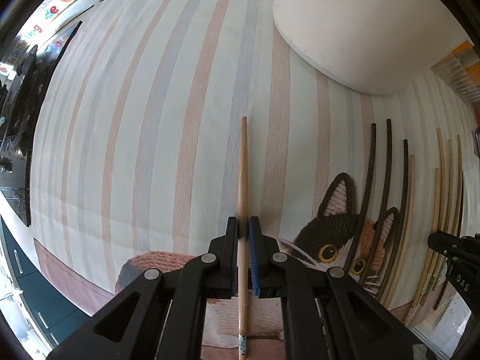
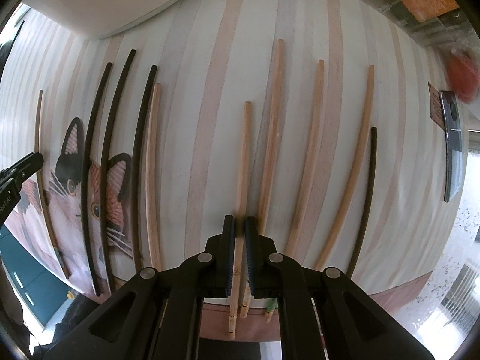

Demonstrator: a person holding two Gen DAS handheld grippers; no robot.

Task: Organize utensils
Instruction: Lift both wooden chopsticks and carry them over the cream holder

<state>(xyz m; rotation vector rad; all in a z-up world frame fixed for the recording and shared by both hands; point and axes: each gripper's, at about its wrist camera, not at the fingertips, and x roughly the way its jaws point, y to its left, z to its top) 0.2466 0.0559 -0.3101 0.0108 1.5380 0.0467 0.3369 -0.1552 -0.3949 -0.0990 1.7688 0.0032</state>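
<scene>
My left gripper points down over the striped cloth and is shut on a light wooden chopstick that runs straight ahead between its pads. In the right wrist view, my right gripper is shut on another light wooden chopstick lying among several light ones. Three dark chopsticks lie over the embroidered cat to the left, with a light one beside them. A single dark chopstick lies at the far right. The left gripper shows at the left edge.
A white round board rests on the cloth at the far end. Clear plastic packaging with an orange label and a red item sit at the far right. A dark flat device lies by the cloth's right edge. The table edge runs close below both grippers.
</scene>
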